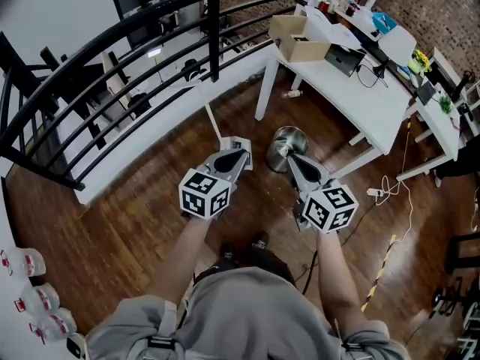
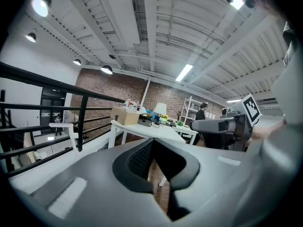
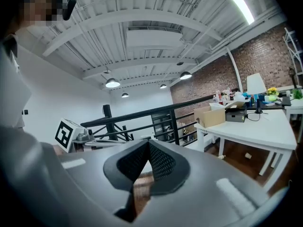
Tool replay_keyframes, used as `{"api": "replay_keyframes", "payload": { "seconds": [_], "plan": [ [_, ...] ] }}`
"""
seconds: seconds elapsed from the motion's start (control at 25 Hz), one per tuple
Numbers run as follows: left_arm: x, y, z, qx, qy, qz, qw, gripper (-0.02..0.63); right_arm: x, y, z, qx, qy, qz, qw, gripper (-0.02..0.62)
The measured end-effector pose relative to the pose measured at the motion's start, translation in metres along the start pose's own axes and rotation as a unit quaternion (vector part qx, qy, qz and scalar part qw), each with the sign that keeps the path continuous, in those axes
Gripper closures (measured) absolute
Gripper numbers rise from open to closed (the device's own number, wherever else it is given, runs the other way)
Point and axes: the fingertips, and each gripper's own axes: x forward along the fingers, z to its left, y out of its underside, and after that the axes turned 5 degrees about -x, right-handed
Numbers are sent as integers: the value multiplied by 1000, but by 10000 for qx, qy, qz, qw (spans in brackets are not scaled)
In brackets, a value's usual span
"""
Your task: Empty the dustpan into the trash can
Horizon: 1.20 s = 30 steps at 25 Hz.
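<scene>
Trash can (image 1: 288, 147) is standing at frame centre on the floor (image 1: 135, 223), beside a bench (image 1: 352, 96) leg. What is probably the long-handled dustpan (image 1: 238, 142) is lying just left of it. Approaching well likely means opening first, then taking the handle squarely. Left gripper (image 1: 241, 157) and right gripper (image 1: 292, 159) are hovering, jaws together, holding nothing.

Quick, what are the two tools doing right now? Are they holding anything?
Left tool: closed, holding nothing.
Right tool: closed, holding nothing.
</scene>
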Motion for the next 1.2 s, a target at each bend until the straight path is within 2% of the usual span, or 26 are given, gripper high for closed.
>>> {"api": "replay_keyframes", "payload": {
  "seconds": [0.2,0.4,0.56,0.76,0.88,1.04,1.2],
  "plan": [
    [44,-17,49,-3,-258,-58,9997,600,48,-13,-38,-55,-140,-38,9999,595],
    [90,-34,98,148,-689,-76,9975,600,106,-37,-77,-130,-526,-161,9984,595],
    [108,-37,141,99,-1067,-49,9942,600,155,-49,-87,-270,-956,-133,9950,595],
    [115,-36,194,-50,-1400,15,9901,600,211,-51,-90,-211,-1253,59,9919,595],
    [116,-28,241,-75,-1534,112,9881,600,241,-45,-92,-218,-1177,238,9925,595],
    [123,3,309,-21,-1719,500,9838,595,266,-41,-98,-224,-921,482,9943,595],
    [132,33,369,-216,-1794,843,9799,501,282,-42,-107,-185,-563,646,9962,595]
  ]
}}
